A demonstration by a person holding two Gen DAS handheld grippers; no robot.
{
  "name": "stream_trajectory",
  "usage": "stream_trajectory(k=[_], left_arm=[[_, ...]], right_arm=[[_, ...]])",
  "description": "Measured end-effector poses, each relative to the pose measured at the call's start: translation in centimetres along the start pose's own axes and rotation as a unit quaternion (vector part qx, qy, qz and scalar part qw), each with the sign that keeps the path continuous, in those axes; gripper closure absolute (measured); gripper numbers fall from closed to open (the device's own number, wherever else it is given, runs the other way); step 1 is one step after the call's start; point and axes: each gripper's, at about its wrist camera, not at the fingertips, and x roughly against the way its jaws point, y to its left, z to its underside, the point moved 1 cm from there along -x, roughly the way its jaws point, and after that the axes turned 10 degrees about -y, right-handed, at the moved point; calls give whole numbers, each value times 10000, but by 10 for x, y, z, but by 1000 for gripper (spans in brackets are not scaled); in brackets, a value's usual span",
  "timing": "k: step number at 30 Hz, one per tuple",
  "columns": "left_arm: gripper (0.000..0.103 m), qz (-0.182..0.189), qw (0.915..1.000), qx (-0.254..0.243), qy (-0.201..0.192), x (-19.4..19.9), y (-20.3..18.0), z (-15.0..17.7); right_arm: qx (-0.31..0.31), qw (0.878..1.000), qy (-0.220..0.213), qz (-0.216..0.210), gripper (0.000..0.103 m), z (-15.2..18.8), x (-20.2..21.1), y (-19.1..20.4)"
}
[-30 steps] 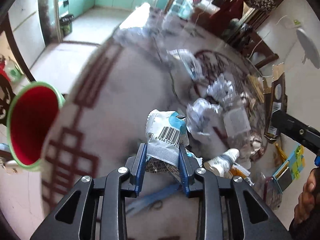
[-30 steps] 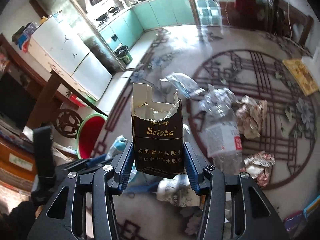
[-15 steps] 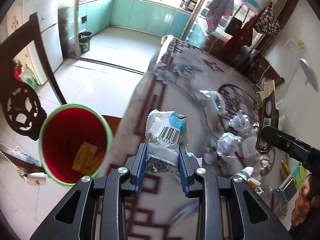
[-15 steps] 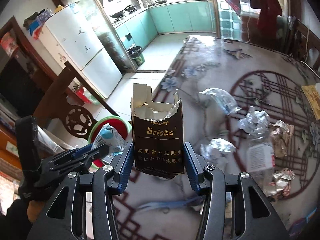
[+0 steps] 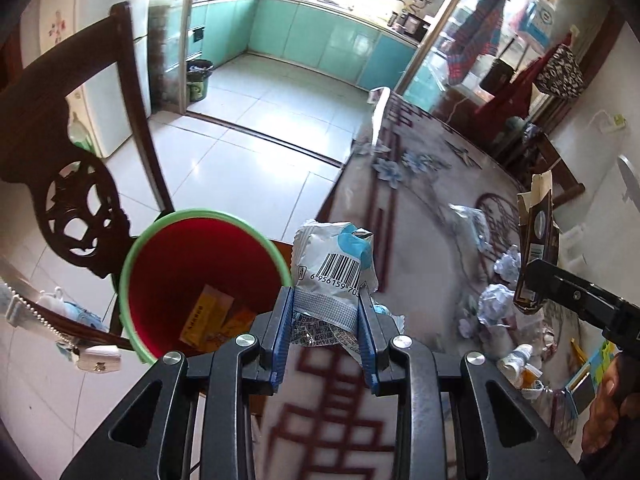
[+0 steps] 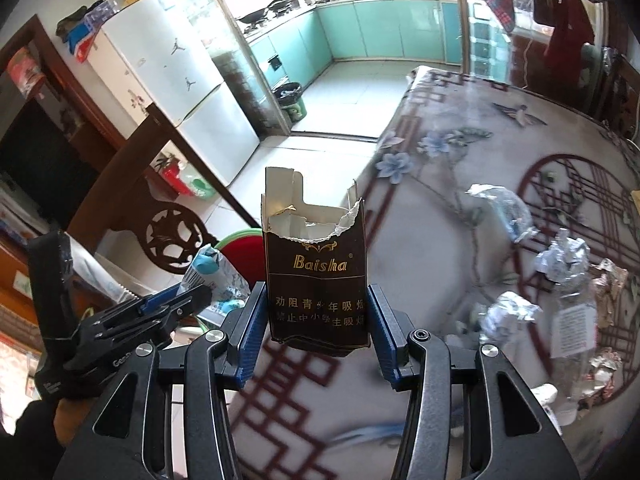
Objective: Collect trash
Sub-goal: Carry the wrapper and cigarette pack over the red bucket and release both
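My left gripper [image 5: 324, 312] is shut on a white and silver snack wrapper [image 5: 334, 268] with a barcode, held over the table's left edge beside a red bin [image 5: 200, 276] with a green rim. Flat yellow packets lie in the bin. My right gripper [image 6: 316, 320] is shut on a torn dark brown Baisha cigarette pack [image 6: 316, 276], held upright above the patterned tablecloth [image 6: 432, 248]. In the right wrist view the left gripper [image 6: 192, 300] and its wrapper [image 6: 212, 276] sit at lower left, partly covering the bin [image 6: 248, 248]. The pack [image 5: 536, 248] also shows at the right of the left wrist view.
Crumpled foil, clear plastic and a flattened bottle [image 6: 568, 316] lie scattered on the right side of the table. A carved dark wooden chair [image 5: 76, 184] stands just behind the bin. Beyond is tiled floor, a white fridge [image 6: 176, 92] and a kitchen with teal cabinets.
Both grippers have travelled left across the table with their trash, away from the litter pile. The red bin has come from the far left edge to just beside the left gripper's wrapper.
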Motion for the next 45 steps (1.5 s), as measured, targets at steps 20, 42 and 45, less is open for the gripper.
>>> stream_trajectory(k=[20,42,45], left_arm=[[76,-680,9963,512,96,-11,106,-2],[72,-946,9938,370,444,-65,141,-6],[52,-1012,9930,391,458,-67,144,-7]], right_arm=[[437,9972,541,-259,56,7,-63,72],[694,9924,894,-486,55,11,-109,101],[608,9936,852,-421,34,10,-109,100]])
